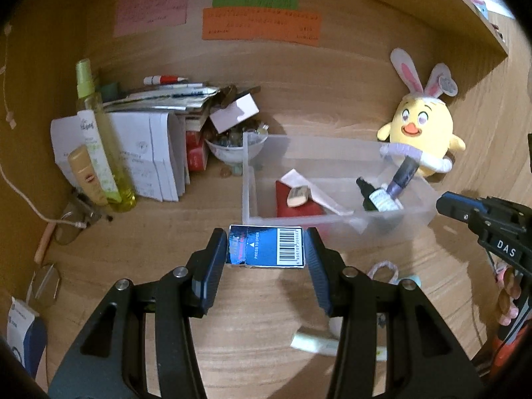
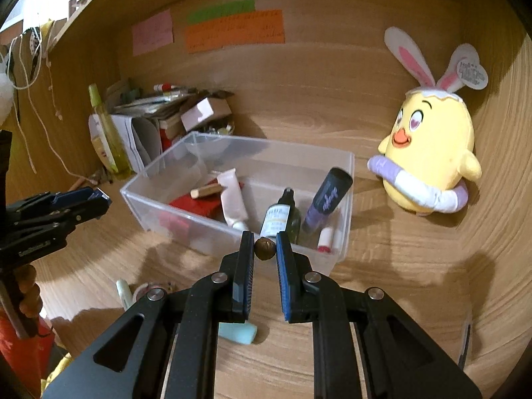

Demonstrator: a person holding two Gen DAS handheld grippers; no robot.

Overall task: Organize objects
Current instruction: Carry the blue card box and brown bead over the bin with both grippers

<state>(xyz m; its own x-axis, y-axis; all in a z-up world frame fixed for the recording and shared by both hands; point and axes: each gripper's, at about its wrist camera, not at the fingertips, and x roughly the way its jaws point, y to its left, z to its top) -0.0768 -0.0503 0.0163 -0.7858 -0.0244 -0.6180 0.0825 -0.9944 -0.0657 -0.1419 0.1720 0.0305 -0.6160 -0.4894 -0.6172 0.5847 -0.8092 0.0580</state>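
Note:
My left gripper [image 1: 266, 247] is shut on a small blue box [image 1: 266, 246] with a barcode, held above the desk just in front of the clear plastic bin [image 1: 332, 222]. My right gripper [image 2: 265, 249] is shut on a small brown nut-like ball [image 2: 265, 249], held near the bin's [image 2: 159, 209] front wall. Inside the bin lie a red pouch [image 2: 196, 204], a pink tube [image 2: 232, 199], a dark dropper bottle [image 2: 282, 216] and a purple tube [image 2: 327, 199]. The right gripper shows at the right edge of the left wrist view [image 1: 449, 204], the left gripper at the left of the right wrist view [image 2: 99, 198].
A yellow chick plush [image 2: 429, 156] with bunny ears leans at the back right. Papers, a yellow-green spray bottle [image 1: 96, 133] and a bowl of trinkets [image 1: 232, 146] crowd the back left. A mint eraser [image 2: 237, 332] and small items lie on the desk under the grippers. Glasses [image 1: 69, 226] lie left.

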